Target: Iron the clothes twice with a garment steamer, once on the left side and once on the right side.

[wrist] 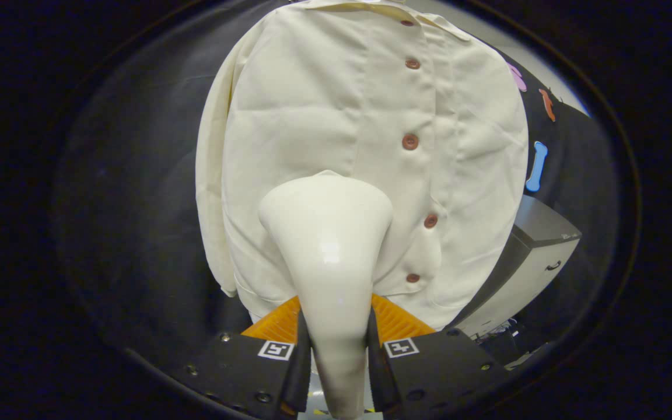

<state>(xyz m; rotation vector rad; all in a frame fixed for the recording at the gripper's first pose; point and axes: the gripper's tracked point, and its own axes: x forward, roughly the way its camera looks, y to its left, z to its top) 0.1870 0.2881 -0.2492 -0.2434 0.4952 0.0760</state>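
A cream button-up shirt (324,116) hangs upright ahead of me, its row of brown buttons (410,141) running down right of centre. My gripper (336,341) is shut on the handle of a white garment steamer (330,256). The steamer's wide head flares out beyond the fingers and lies against the shirt's lower front, just left of the button line. The head's steam face is turned away from me, hidden against the cloth. The shirt's left sleeve (210,192) hangs down beside the body.
A grey cabinet (537,256) with a drawer handle stands to the lower right, close to the shirt's hem. Black cloth (132,192) forms the wall behind and to the left of the shirt.
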